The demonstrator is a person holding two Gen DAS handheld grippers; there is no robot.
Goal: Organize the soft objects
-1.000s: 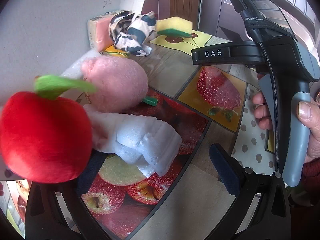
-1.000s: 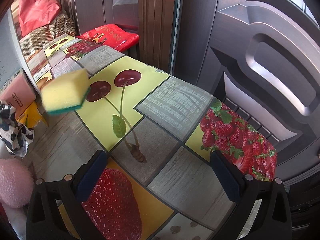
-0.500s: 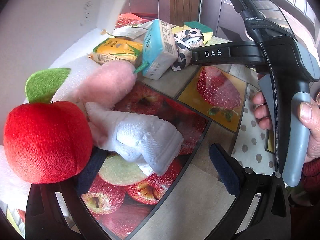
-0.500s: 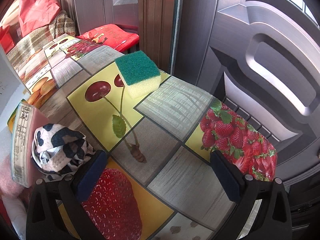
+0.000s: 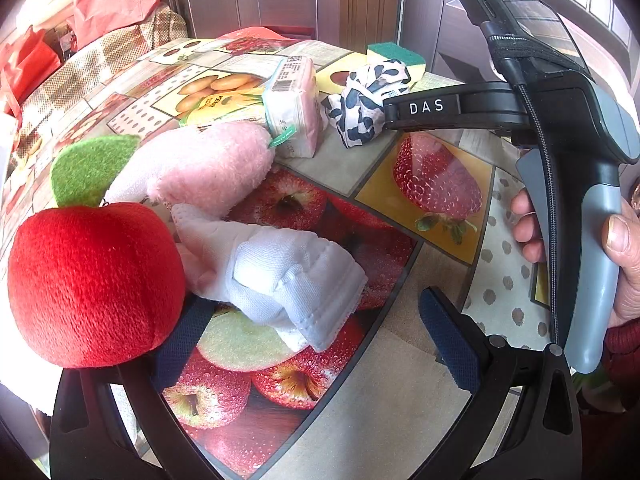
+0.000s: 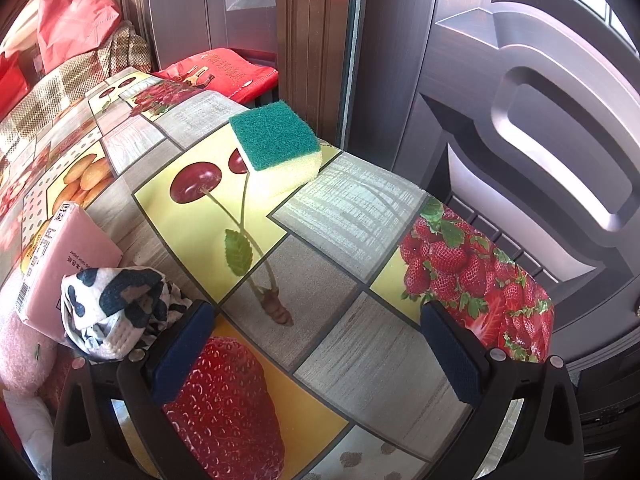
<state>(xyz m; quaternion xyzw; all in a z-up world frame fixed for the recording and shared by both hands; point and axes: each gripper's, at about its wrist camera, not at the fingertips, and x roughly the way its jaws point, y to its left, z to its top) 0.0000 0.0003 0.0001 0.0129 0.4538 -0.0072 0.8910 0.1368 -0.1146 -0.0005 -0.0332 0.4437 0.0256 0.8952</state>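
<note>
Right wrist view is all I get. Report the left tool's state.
Observer: The left tool is open, gripping nothing.
Operator: Name what lies in its opening.
Observer: A folded white cloth, lying on the table.
Operator: Say what sits left of that.
Observer: A red plush apple with a green leaf, close beside the cloth; your view lacks it.

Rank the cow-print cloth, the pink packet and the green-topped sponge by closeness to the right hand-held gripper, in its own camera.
1. Cow-print cloth: against the right hand-held gripper, beside its left finger.
2. Pink packet: just behind the cloth, farther left.
3. Green-topped sponge: farthest, near the table's far edge.
</note>
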